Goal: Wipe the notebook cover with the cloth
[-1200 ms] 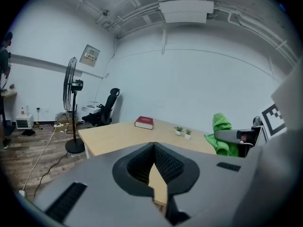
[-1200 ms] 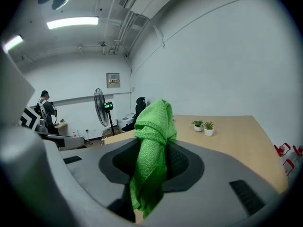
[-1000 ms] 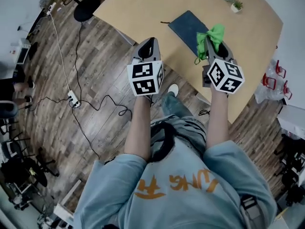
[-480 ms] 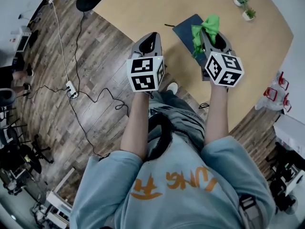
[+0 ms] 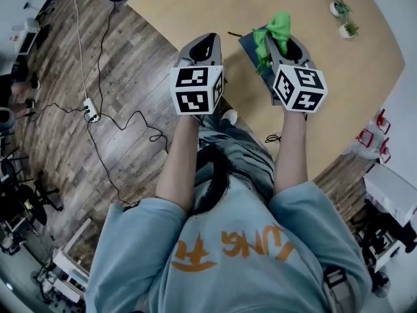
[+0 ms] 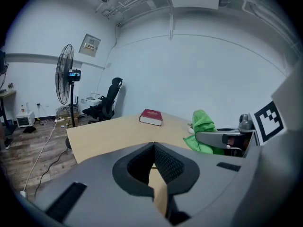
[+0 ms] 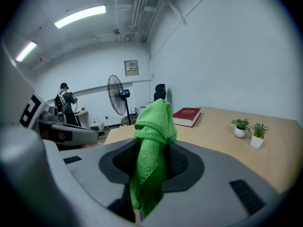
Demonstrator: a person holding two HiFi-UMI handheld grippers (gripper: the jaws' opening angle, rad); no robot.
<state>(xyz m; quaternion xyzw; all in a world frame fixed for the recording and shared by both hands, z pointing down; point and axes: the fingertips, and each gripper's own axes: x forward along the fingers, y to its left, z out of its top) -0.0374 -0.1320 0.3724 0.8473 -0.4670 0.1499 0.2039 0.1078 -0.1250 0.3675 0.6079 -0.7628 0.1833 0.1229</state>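
Green cloth (image 5: 277, 30) clamped in right gripper (image 7: 154, 150), jaws narrow and biting on the bunched fabric, loose end poking out past the tips. Held in the air right above the notebook (image 5: 249, 42), no contact with the cover as far as visible. Notebook dark blue, flat on the wooden table (image 5: 195, 8), mostly hidden under that gripper, only a strip on its left side showing. Left gripper (image 6: 154, 149) just left of the notebook, near the table edge, pads pressed together with nothing between them. Two small potted plants (image 5: 338, 8) well right of the notebook, red book (image 6: 151, 117) farther back beyond it. Neither in the way.

Step in hand, by my read: approach. Cloth positioned over the notebook, wiping not yet begun.

Next move calls for tipping the right gripper down until the cloth meets the cover. Then light strokes across it, with enough fabric under the tips to keep plastic off the cover. Probably worth pinning the notebook's left edge with the left gripper to stop sliding.
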